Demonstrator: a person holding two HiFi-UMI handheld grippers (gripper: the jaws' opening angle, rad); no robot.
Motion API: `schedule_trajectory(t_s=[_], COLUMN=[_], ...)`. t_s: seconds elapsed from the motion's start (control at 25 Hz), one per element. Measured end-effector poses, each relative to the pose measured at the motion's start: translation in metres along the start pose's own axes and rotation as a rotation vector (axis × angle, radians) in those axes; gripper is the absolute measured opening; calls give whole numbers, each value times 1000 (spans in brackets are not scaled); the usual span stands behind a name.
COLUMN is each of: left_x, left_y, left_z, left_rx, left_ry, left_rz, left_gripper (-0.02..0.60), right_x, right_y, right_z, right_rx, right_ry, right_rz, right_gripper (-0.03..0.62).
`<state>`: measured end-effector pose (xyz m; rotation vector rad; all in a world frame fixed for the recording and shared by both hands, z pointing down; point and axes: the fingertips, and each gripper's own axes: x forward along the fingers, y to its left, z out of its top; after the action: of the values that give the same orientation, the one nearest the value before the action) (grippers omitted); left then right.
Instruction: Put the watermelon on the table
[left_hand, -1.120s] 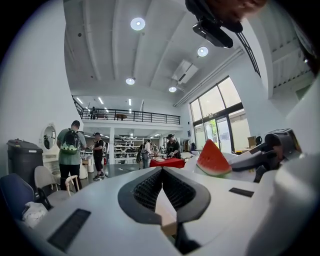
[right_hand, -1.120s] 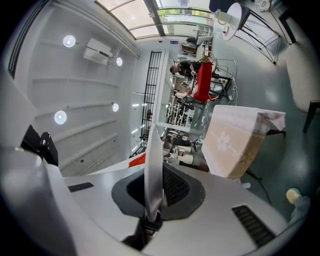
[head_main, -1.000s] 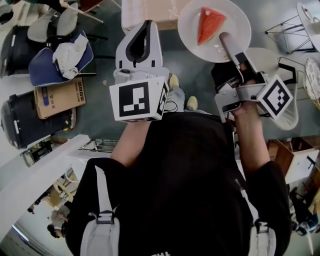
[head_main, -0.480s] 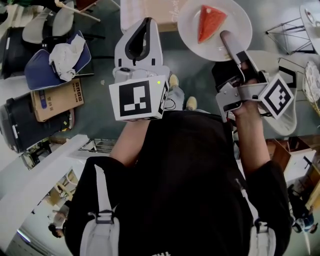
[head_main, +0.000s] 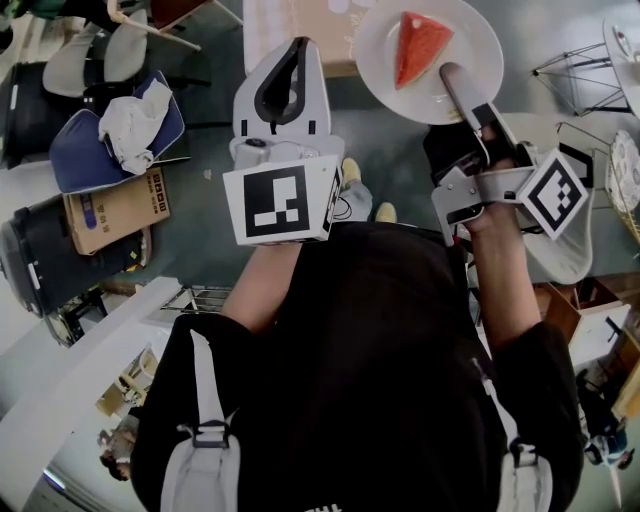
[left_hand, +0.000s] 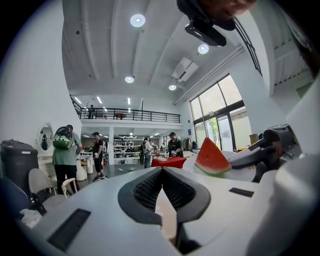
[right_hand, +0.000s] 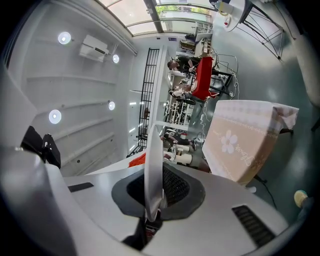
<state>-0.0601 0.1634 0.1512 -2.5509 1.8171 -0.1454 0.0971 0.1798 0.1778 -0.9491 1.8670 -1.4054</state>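
A red watermelon slice (head_main: 420, 45) lies on a white plate (head_main: 385, 50) held out in front of me over the grey floor. My right gripper (head_main: 448, 72) is shut on the plate's near rim. In the right gripper view the plate (right_hand: 152, 145) stands edge-on between the pads of the right gripper (right_hand: 156, 199), with a bit of the slice (right_hand: 137, 159) showing behind it. My left gripper (head_main: 295, 44) is held level to the left of the plate, shut and empty. Its view shows the left gripper (left_hand: 162, 170) with tips together and the slice (left_hand: 212, 157) at the right. A table with a checked, flowered cloth (head_main: 300, 25) lies just ahead.
On the floor at the left are a blue chair with a white cloth (head_main: 115, 125), a cardboard box (head_main: 118, 208) and black bins (head_main: 40, 255). A wire stand (head_main: 580, 60) is at the upper right. Several people (left_hand: 65, 155) stand far off in the hall.
The chair, box and bins have slid slightly down the picture as I move forward. Both grippers and the plate keep their places relative to my body, and the grip is unchanged.
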Motion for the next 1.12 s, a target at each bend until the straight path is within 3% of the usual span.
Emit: schedule_trajectory(t_s=[1.12], left_x=[58], left_y=[86], left_z=[-22], left_rx=[-42], left_ry=[15], left_rz=[-26], left_gripper=[9], right_x=[110], right_y=[-13], right_z=[-16], right_rx=[7], right_ry=[-4], right_rz=[-4], right_gripper=[18])
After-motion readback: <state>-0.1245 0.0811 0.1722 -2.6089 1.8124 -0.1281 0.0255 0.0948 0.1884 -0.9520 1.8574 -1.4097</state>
